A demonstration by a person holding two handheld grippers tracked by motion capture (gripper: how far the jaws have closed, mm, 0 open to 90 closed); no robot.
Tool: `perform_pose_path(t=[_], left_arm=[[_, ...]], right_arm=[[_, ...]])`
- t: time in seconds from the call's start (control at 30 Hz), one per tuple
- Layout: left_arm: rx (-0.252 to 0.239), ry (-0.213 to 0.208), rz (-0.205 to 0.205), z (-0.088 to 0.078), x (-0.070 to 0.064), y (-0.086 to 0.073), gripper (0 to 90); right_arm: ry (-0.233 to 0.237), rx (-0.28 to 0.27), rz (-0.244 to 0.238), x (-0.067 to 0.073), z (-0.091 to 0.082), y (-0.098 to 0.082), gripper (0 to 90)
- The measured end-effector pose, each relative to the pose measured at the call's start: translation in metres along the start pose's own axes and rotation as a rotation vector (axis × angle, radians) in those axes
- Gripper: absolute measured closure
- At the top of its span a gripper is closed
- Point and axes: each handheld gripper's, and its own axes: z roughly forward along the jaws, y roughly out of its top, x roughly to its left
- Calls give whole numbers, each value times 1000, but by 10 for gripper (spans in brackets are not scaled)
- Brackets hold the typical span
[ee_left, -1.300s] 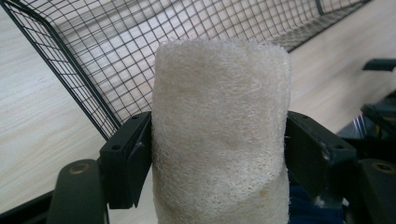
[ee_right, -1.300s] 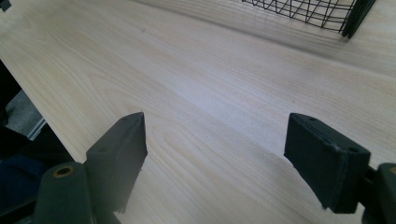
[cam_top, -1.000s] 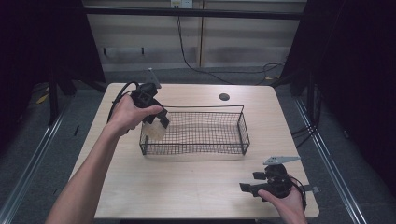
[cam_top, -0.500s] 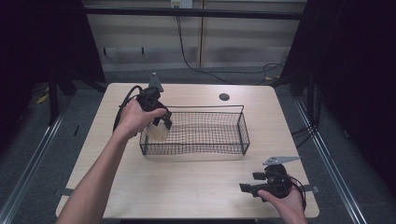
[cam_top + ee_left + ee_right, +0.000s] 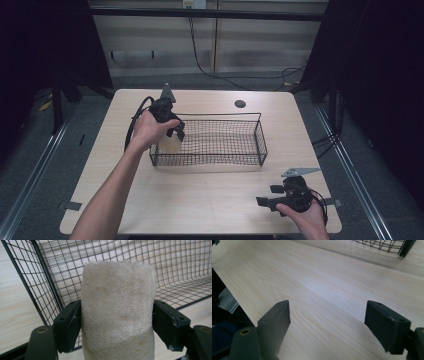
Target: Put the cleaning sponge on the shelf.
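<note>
My left gripper (image 5: pixel 174 136) is shut on a pale fibrous loofah sponge (image 5: pixel 117 310), its pads pressing both sides of it. In the high view the loofah sponge (image 5: pixel 169 145) hangs inside the left end of the black wire basket (image 5: pixel 260 137), low near its floor. The left gripper view has the basket (image 5: pixel 45 290) mesh right behind the sponge. Near the table's front right corner, my right gripper (image 5: pixel 266 202) lies low over the wood in a hand, open, with nothing between its jaws (image 5: pixel 327 322).
The light wooden table (image 5: pixel 200 200) has a round dark cable hole (image 5: pixel 240 104) at the back. A corner of the basket (image 5: pixel 404 247) appears at the top of the right gripper view. Dark floor and rails flank the table.
My left gripper has sunk with the loofah sponge into the basket's left end. The right gripper has not moved.
</note>
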Motion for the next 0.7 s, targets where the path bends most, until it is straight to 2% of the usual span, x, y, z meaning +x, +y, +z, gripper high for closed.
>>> perform_pose_path(t=[0.1,0.13,0.27,0.5,0.7], left_arm=[[0,2,-12,4,2,1,278],[8,20,-13,7,3,2,278],[16,38,-24,13,3,2,278],[23,40,-50,21,9,1,278],[29,63,-64,28,9,1,278]], right_arm=[[3,-1,2,-1,0,0,203],[2,1,4,-1,0,0,203],[2,0,2,0,0,0,202],[2,4,3,0,0,0,201],[4,4,1,0,1,0,202]])
